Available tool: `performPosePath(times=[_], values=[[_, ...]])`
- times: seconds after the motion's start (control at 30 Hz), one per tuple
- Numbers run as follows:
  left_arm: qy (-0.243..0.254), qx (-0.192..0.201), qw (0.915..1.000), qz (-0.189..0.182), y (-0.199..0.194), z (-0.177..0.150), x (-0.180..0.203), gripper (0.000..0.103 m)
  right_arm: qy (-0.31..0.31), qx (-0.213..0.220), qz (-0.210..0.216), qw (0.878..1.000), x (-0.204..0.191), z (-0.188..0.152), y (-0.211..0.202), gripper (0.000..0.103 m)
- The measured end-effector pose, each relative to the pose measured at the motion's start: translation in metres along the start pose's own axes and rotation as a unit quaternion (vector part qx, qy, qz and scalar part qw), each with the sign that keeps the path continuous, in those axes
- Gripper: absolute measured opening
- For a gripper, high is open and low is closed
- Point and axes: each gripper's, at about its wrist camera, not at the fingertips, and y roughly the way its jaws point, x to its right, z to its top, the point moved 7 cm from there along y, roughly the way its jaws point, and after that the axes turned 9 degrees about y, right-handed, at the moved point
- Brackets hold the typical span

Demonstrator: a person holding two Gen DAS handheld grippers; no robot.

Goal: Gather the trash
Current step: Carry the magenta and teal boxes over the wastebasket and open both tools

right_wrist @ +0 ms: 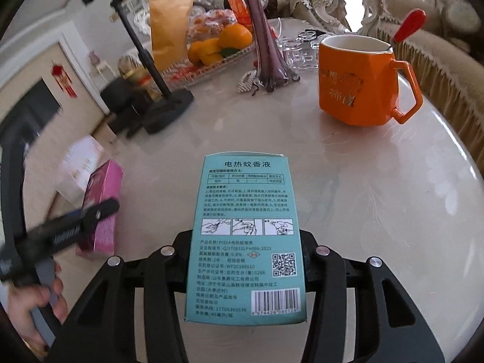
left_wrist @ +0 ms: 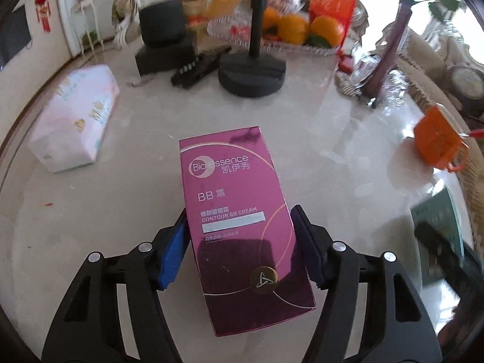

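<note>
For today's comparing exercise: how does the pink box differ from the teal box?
The pink box bears large brand lettering and little other text; the teal box is covered in small print, with drawings, a barcode and a square code. The pink box sits between the left gripper's fingers, the teal box in the right gripper. Both are slim cardboard cartons.

The right gripper (right_wrist: pixel 246 239) holds a blue-green box (right_wrist: pixel 245 239) between its two black fingers, over a pale round table (right_wrist: pixel 363 196). An orange mug (right_wrist: pixel 363 81) with a red spoon (right_wrist: pixel 408 25) stands behind it. To the left lies a pink box (right_wrist: pixel 103 208), with the other gripper (right_wrist: pixel 87 214) at it, held by a hand (right_wrist: pixel 39 305). Oranges (right_wrist: pixel 217 45) sit on a glass tray (right_wrist: pixel 193 71).
</note>
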Motion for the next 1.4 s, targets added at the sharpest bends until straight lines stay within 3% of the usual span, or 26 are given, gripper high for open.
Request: performPosePath(times=[0.07,0.2,0.33,0.53,0.73,0.9,1.0,1.07,1.23,1.27,1.33,1.4], values=[[0.014,0.02,0.9997,-0.001,-0.02,-0.008,-0.001,0.065,0.011,0.005,0.011,1.0,0.001,0.001,-0.001,0.045],[0.026,0.049,0.9984,-0.011,-0.069,-0.037,-0.002,0.065,0.067,0.001,0.097,0.993,0.0,-0.006,-0.012,0.045],[0.052,0.078,0.9955,-0.016,-0.12,-0.076,0.0,0.065,0.111,0.003,0.206,0.972,-0.007,-0.055,-0.067,0.045],[0.068,0.101,0.9918,-0.04,-0.19,-0.162,0.012,0.065,0.087,0.028,0.237,0.967,-0.014,-0.14,-0.178,0.045],[0.115,0.117,0.9852,-0.05,-0.252,-0.261,0.039,0.065,0.033,0.035,0.207,0.977,-0.015,-0.232,-0.262,0.045],[0.147,0.096,0.9808,-0.085,-0.276,-0.367,0.066,0.065,0.018,-0.019,0.182,0.983,-0.002,-0.318,-0.272,0.046],[0.159,0.041,0.9814,-0.099,-0.25,-0.434,0.077,0.065,0.017,-0.071,0.125,0.989,0.012,-0.372,-0.243,0.046],[0.158,-0.01,0.9813,-0.11,-0.212,-0.468,0.084,0.065,0.008,-0.099,0.072,0.992,0.024,-0.398,-0.209,0.046],[0.12,-0.085,0.9809,-0.127,-0.131,-0.503,0.094,0.067,-0.025,-0.158,-0.012,0.987,0.04,-0.433,-0.13,0.046],[0.12,-0.098,0.9798,-0.126,-0.119,-0.507,0.096,0.069,-0.033,-0.167,-0.022,0.985,0.041,-0.437,-0.118,0.046],[0.128,-0.11,0.9799,-0.107,-0.105,-0.514,0.095,0.087,-0.042,-0.175,-0.038,0.983,0.045,-0.449,-0.105,0.047],[0.133,-0.105,0.9818,-0.086,-0.1,-0.522,0.092,0.091,-0.043,-0.189,-0.055,0.979,0.052,-0.457,-0.098,0.071]])
